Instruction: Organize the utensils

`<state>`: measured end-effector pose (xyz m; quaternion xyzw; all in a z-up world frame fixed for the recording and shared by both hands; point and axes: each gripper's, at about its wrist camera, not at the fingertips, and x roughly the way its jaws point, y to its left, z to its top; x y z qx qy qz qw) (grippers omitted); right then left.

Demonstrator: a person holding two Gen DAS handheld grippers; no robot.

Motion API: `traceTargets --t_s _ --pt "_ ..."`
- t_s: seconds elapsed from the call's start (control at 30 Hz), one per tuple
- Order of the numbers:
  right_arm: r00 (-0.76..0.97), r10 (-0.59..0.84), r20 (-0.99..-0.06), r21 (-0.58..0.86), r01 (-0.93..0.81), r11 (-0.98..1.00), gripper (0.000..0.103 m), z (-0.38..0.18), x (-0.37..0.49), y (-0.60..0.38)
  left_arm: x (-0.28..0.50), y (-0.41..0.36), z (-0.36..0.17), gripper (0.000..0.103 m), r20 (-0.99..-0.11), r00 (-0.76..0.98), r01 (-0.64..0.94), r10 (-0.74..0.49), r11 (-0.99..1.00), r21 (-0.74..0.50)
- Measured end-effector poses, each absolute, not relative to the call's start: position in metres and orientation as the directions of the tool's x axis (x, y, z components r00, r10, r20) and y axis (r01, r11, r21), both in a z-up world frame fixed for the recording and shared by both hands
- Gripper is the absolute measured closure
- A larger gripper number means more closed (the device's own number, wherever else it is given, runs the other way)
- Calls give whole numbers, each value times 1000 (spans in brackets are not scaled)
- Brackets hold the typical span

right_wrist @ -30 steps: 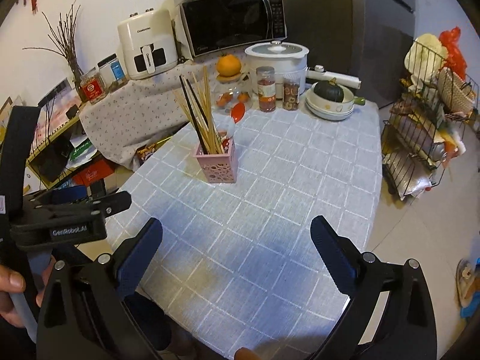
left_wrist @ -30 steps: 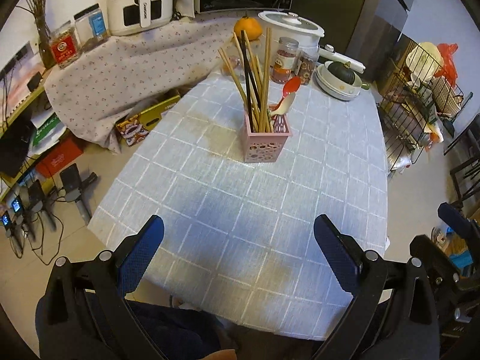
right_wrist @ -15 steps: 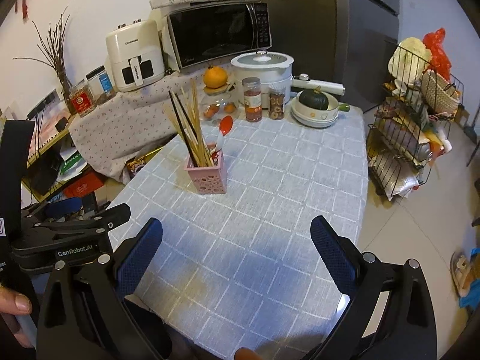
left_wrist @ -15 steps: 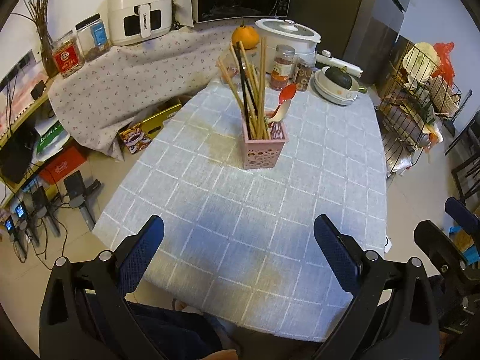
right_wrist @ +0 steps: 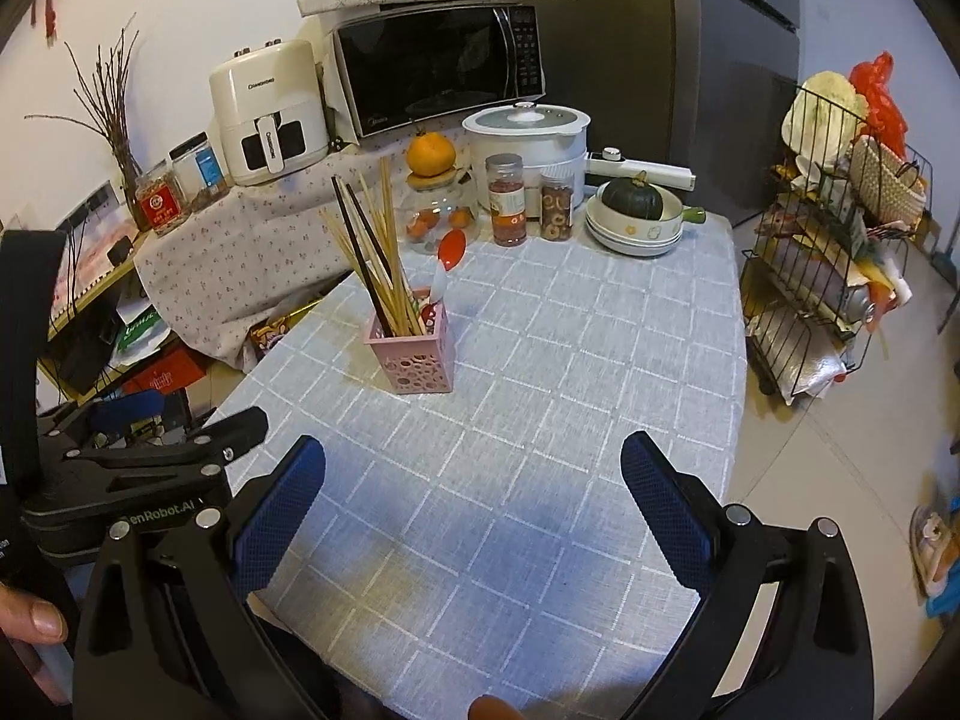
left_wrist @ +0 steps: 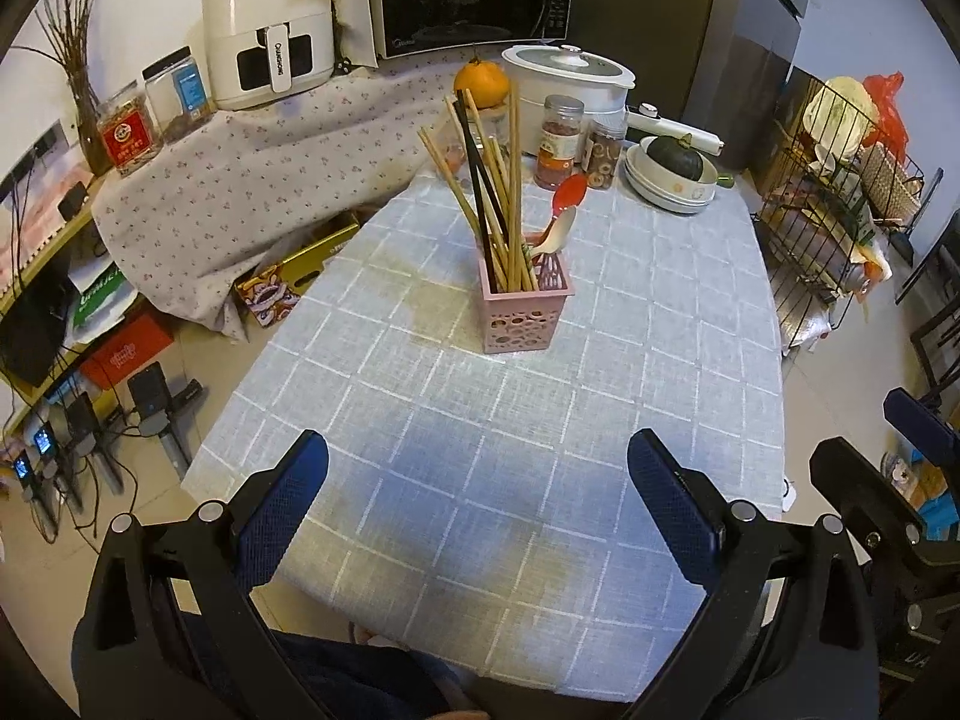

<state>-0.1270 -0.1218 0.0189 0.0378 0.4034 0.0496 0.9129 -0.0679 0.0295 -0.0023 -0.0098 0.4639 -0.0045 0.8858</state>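
Note:
A pink perforated holder (left_wrist: 523, 317) (right_wrist: 415, 354) stands upright on the checked tablecloth (left_wrist: 540, 420) (right_wrist: 540, 390). It holds several wooden chopsticks (left_wrist: 498, 192) (right_wrist: 372, 246), a black pair (left_wrist: 477, 180), a red spoon (left_wrist: 569, 195) (right_wrist: 451, 247) and a white spoon (left_wrist: 557, 234). My left gripper (left_wrist: 478, 489) hangs open over the table's near edge, well short of the holder, with nothing between its fingers. My right gripper (right_wrist: 473, 489) is open and empty too, near the front edge. The left gripper's body (right_wrist: 138, 480) shows at the left of the right wrist view.
At the table's far end stand a rice cooker (right_wrist: 528, 147), two spice jars (right_wrist: 507, 201), stacked bowls with a green squash (right_wrist: 633, 213) and an orange on a glass jar (right_wrist: 430, 156). A wire rack (right_wrist: 828, 276) stands right; cloth-covered shelf with air fryer (left_wrist: 270, 27) and microwave left.
Both grippers have drawn back and upward from the table, so the holder looks smaller and farther. Both stay open and nothing on the table has moved.

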Motion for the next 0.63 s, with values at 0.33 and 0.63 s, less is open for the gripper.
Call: traceTargets --t_s 0.33,0.63 --pt "679 127 -723 112 -65 992 7 15 -129 -122 -69 26 -2 7 -799 601 20 -12 1000 1" --pt "681 133 -720 115 -72 991 7 14 -129 -121 -68 24 -2 7 -792 610 24 -17 1000 -3"
